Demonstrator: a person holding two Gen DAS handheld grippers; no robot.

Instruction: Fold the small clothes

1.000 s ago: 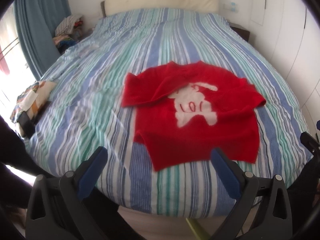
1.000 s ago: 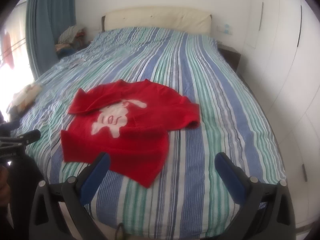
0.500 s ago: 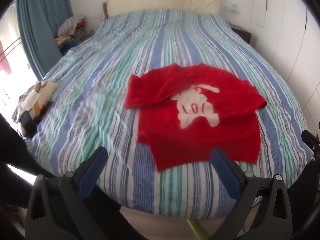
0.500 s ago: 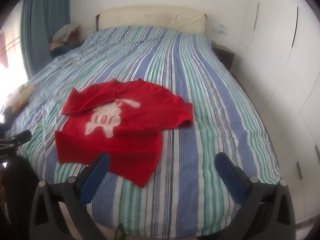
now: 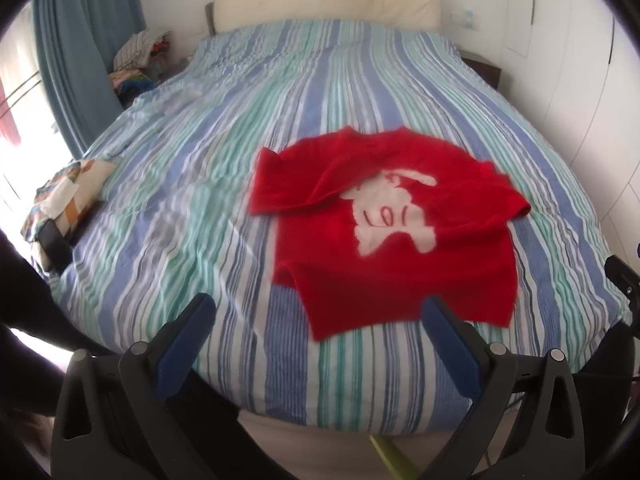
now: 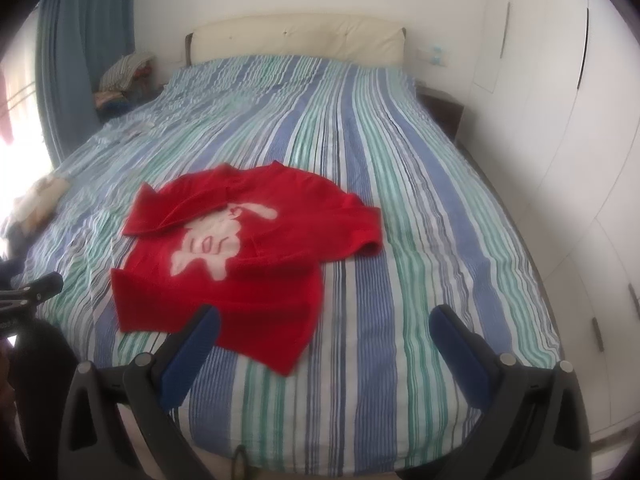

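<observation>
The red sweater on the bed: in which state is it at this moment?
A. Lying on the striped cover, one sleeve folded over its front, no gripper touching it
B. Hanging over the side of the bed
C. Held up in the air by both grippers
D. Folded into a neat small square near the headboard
A: the red sweater lies on the striped cover with one sleeve across its front, while the left gripper and right gripper are open and short of it.

Fuzzy matt red sweater (image 5: 400,232) on smooth striped cotton bedspread (image 5: 200,208).
</observation>
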